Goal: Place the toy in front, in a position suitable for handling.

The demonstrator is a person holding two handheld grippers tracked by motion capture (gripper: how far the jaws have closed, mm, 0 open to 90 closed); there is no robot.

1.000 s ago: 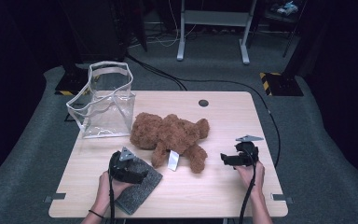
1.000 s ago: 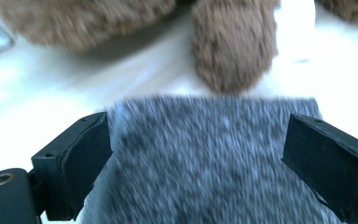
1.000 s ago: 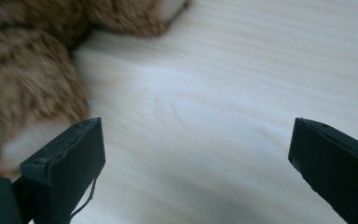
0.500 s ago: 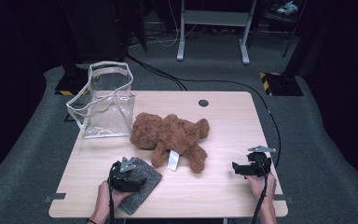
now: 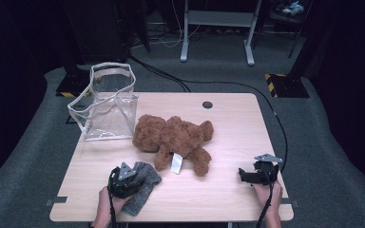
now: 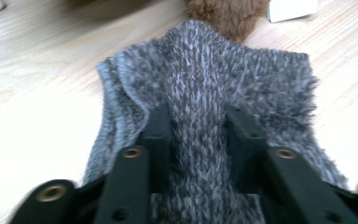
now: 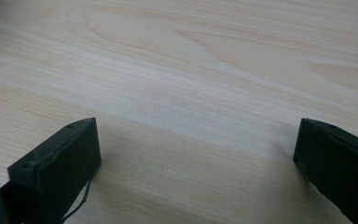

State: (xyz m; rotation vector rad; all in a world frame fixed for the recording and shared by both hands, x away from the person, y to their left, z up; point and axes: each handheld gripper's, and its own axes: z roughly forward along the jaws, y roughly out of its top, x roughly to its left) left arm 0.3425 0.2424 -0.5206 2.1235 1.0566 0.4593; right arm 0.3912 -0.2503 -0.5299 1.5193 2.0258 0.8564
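A grey knitted cloth (image 5: 142,187) lies near the table's front left edge. My left gripper (image 5: 132,175) rests on it, and its jaws have just been closing. In the left gripper view a raised fold of the grey knitted cloth (image 6: 196,70) is pinched between the left gripper's (image 6: 198,112) two black jaws. A brown teddy bear (image 5: 176,135) with a white tag (image 5: 177,163) lies mid-table, just beyond the cloth. My right gripper (image 5: 242,175) sits low at the front right, jaws wide apart. In its own view the right gripper (image 7: 196,130) has only bare wood between the jaws.
A clear plastic bag (image 5: 107,102) with white trim stands open at the table's (image 5: 237,128) back left corner. A round black grommet (image 5: 207,104) sits near the far edge. Cables run across the carpet behind the table.
The left gripper has sunk onto the grey cloth and its jaws have closed on a fold of it. The right hand has drawn back toward the front edge and lowered.
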